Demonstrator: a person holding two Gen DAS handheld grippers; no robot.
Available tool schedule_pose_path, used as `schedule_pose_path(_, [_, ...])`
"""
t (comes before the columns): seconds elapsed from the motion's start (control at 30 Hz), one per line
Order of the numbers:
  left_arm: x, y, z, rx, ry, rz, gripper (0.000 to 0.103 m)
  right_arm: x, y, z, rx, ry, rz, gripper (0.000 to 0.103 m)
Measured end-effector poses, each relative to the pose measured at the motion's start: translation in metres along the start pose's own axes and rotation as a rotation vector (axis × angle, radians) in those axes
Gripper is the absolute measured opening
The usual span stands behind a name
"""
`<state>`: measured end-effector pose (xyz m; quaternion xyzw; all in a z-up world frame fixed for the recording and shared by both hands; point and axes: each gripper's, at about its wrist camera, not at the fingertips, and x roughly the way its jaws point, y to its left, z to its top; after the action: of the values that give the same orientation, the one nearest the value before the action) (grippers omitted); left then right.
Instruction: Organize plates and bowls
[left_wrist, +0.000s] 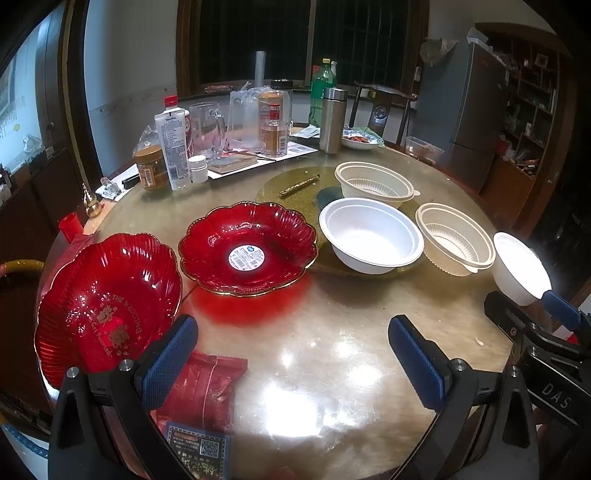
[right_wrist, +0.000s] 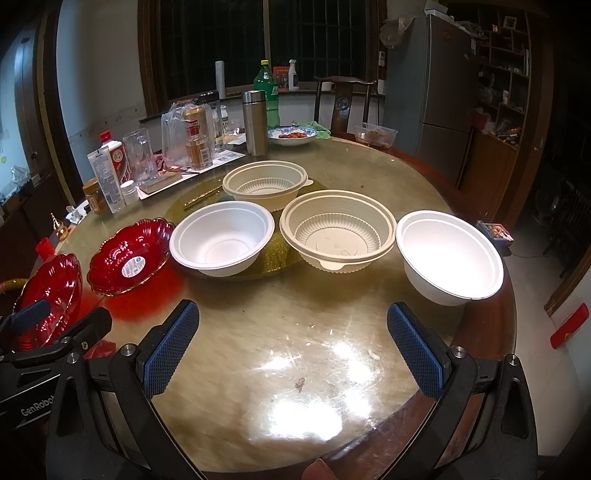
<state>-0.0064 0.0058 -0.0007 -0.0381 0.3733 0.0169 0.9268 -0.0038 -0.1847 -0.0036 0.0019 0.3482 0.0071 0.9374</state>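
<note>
Presently both your left gripper (left_wrist: 291, 365) and right gripper (right_wrist: 293, 350) hang spread and empty; the white foam bowl (right_wrist: 448, 253) overhanging the round glass-topped table's (right_wrist: 295, 332) right edge may tip off if nudged

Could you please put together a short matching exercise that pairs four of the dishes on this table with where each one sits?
Things:
1. Red plate with a round sticker
2. Red plate with gold lettering
3. White bowl beside the sticker plate
4. White bowl off to the right

Places:
A. At the table's right edge
B. On the gold round mat
C. At the table's left edge, by the left gripper
D. On bare table, just left of the mat

Pairs: 1-D, 2-C, 3-B, 4-A
</note>
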Motion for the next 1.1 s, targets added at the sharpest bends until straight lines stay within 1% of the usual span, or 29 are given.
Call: schedule_pose_path(1.1, [-0.0080, -0.0035, -0.0021, 0.020, 0.000, -0.026, 0.103, -0.0021, -0.0021, -0.0021, 0.006, 0.003, -0.020, 0.103])
